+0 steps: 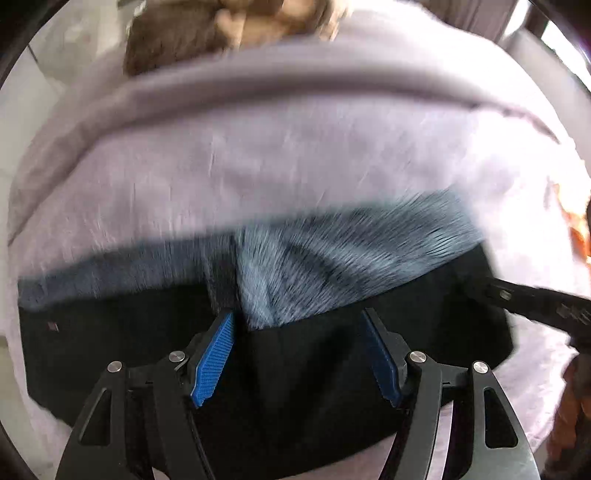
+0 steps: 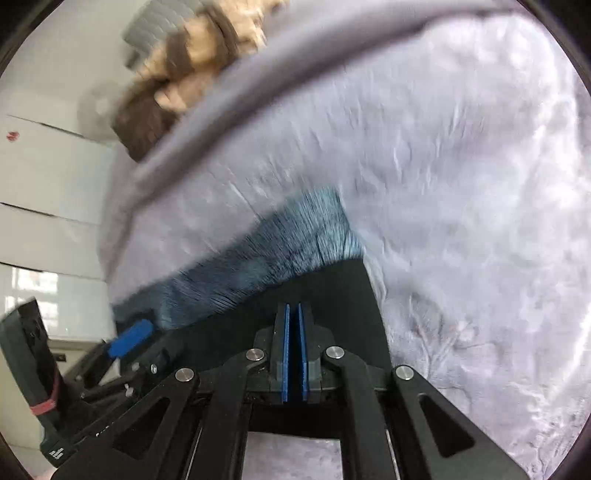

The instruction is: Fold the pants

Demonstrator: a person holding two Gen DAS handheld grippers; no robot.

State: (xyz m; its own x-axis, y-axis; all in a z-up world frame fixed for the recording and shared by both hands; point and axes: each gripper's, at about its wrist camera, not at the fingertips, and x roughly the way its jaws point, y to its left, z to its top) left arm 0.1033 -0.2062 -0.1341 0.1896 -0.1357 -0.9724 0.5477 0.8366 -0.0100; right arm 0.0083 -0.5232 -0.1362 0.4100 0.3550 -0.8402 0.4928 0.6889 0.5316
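The pants [image 1: 295,369] are black with a grey fleecy lining [image 1: 332,258] showing at the far edge. They lie on a pale lilac bed sheet [image 1: 258,166]. My left gripper [image 1: 299,317] is open, its blue pads [image 1: 216,354] spread over the black cloth with nothing between them. My right gripper [image 2: 294,308] is shut, pads nearly together over the pants' black edge [image 2: 332,295]; whether cloth is pinched there is hidden. The lining [image 2: 258,258] shows ahead of it. The right gripper's finger [image 1: 535,299] enters the left wrist view from the right. The left gripper [image 2: 129,338] shows at lower left in the right wrist view.
A brown and tan plush heap [image 1: 221,26] lies at the bed's far edge, also in the right wrist view [image 2: 177,88]. White cabinets [image 2: 48,184] stand at left. Orange fabric [image 1: 576,221] sits at the right edge. Both views are motion-blurred.
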